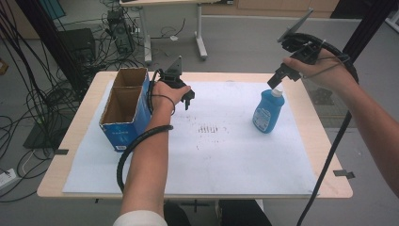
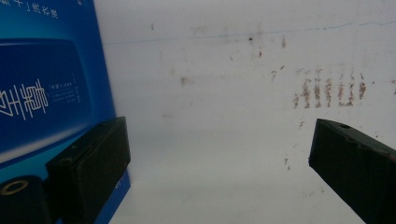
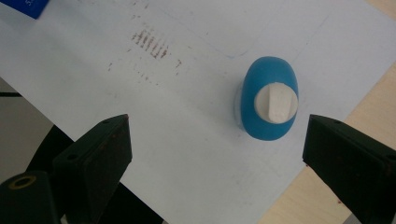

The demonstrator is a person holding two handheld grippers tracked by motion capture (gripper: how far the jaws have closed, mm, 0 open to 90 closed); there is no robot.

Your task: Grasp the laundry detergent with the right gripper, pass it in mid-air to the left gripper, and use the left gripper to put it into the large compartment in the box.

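A blue bottle (image 1: 268, 111) with a white cap (image 1: 277, 89) stands upright on the white sheet (image 1: 221, 155) that covers most of the wooden tabletop (image 1: 329, 155), toward the sheet's far right side in the high view. The right gripper (image 1: 276, 81) hangs just above the cap, its black fingers pointing down at the bottle and, as far as the high view shows, not touching it. In the right gripper view the bottle (image 3: 269, 98) is seen from above, its cap (image 3: 276, 103) lying between the two fingers (image 3: 95, 158) and a little toward the right one; the fingers stand wide apart with nothing between them. The left gripper (image 1: 187, 97) is held above the sheet just beside the right wall of an open-topped blue cardboard box (image 1: 124, 110), which stands on the left part of the tabletop and is split by a partition into two compartments. In the left gripper view its fingers (image 2: 93, 163) are also spread wide and hold nothing; the blue printed side of the box (image 2: 46, 79) stands close behind the left finger, though whether they touch cannot be told. A patch of small brownish marks (image 1: 207, 128) stains the middle of the sheet, between box and bottle
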